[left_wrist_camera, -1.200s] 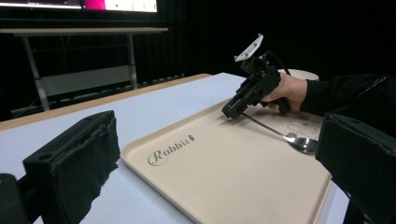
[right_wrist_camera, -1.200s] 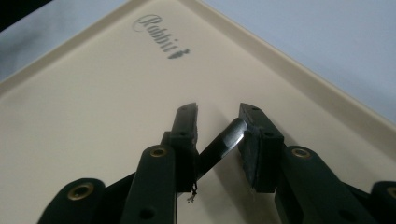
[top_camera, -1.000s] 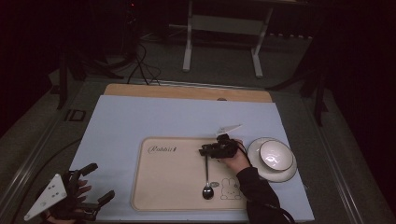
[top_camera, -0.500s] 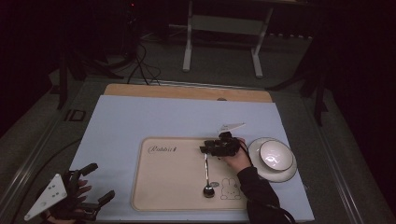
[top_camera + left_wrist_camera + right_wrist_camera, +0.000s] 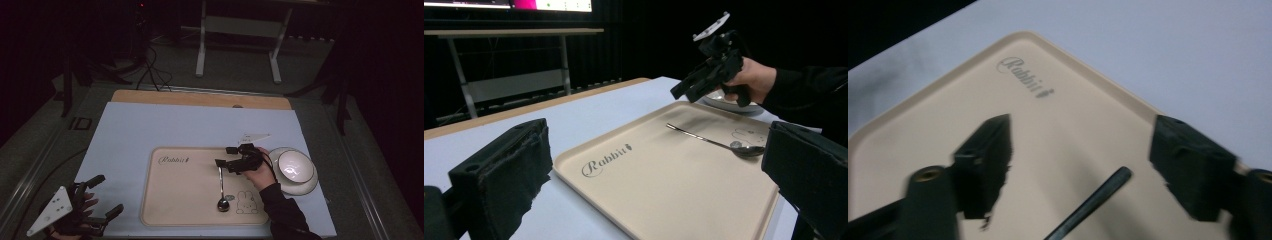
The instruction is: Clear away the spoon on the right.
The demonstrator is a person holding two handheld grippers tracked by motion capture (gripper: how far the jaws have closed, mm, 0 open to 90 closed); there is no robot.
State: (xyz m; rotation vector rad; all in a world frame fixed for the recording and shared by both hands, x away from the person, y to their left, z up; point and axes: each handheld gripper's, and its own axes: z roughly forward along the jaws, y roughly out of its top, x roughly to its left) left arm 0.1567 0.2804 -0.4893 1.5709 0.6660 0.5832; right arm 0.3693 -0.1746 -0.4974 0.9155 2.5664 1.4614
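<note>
Left tongs (image 5: 102, 196) partly cut off at the table's (image 5: 165, 125) near corner, off the tray's (image 5: 180, 200) near-left side; jaws wide apart, empty. Spoon (image 5: 221, 186) lies flat on the tray, bowl by the rabbit print. Right tongs (image 5: 226, 156) lifted over the handle tip, jaws just opened, touching nothing.

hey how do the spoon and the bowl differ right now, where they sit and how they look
The spoon lies flat on the beige tray; the bowl stands on a plate off the tray's right side. The spoon is thin, long and dark metal; the bowl is round and white. Neither is held: the right gripper hovers open above the spoon's handle.
</note>
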